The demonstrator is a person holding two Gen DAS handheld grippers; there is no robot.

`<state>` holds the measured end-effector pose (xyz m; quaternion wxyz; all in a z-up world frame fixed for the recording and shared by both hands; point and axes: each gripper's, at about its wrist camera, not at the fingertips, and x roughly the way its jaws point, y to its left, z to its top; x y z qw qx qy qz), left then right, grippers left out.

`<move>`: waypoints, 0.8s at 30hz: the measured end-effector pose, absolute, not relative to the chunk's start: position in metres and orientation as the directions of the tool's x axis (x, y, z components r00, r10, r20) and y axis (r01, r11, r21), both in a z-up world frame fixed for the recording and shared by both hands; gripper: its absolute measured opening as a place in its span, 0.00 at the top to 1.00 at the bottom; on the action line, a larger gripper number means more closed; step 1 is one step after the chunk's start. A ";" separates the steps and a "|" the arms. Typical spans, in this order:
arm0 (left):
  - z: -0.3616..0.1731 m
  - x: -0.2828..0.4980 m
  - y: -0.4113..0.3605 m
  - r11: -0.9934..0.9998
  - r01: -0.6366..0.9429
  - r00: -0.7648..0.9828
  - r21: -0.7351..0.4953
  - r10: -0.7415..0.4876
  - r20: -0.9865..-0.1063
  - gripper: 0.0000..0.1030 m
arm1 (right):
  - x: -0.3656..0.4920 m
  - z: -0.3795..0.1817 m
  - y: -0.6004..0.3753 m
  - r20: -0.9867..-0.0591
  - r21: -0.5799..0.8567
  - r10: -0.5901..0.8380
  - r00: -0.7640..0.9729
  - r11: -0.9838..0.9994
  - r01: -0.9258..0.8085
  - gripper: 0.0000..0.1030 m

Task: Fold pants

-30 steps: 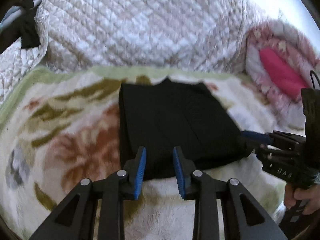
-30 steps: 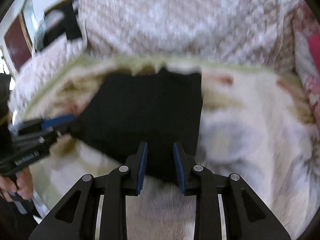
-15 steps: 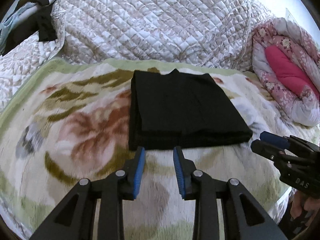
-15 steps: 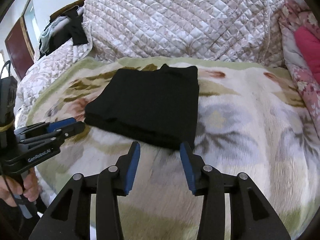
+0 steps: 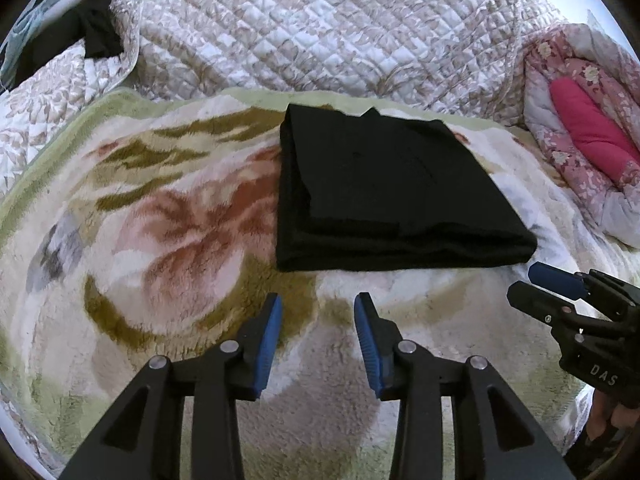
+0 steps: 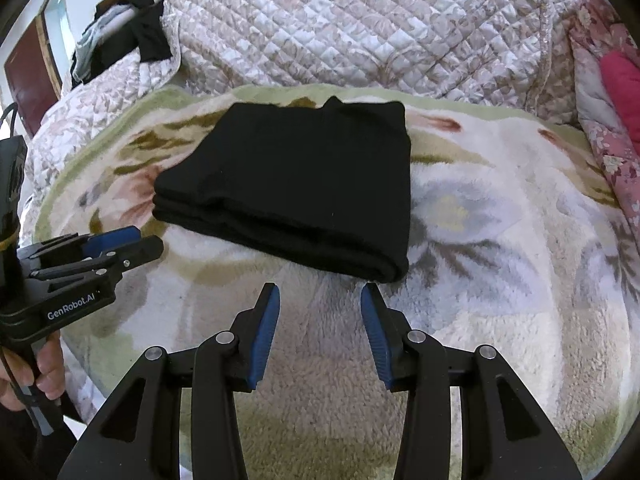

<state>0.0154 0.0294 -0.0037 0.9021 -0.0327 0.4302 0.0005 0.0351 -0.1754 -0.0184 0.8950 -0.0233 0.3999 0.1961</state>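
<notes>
One folded black pants (image 5: 384, 196) frame center on blanket (image 5: 160, 240); your two grippers, left gripper (image 5: 318, 336) just widened, right gripper (image 6: 320, 330) apart, both empty

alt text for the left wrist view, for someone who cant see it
Black pants lie folded into a neat rectangle on a floral fleece blanket. The left gripper hangs open just short of them, holding nothing. The right gripper enters at the right edge.

Dark clothes (image 5: 60, 28) cut off at the top-left edge, hand (image 6: 28, 368) half out of frame
</notes>
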 end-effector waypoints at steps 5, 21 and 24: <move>-0.008 0.018 0.026 0.999 -0.015 0.626 -0.045 -0.026 -0.779 0.54 | 0.041 -0.025 -0.175 -0.737 0.107 0.318 0.596 0.926 -0.362 0.57; -0.013 0.018 0.017 1.000 0.008 0.628 -0.011 -0.014 -0.778 0.44 | 0.042 -0.027 -0.175 -0.739 0.098 0.313 0.597 0.926 -0.363 0.51; -0.013 0.018 0.018 1.000 0.009 0.628 -0.010 -0.013 -0.778 0.43 | 0.042 -0.027 -0.174 -0.739 0.099 0.313 0.597 0.927 -0.362 0.51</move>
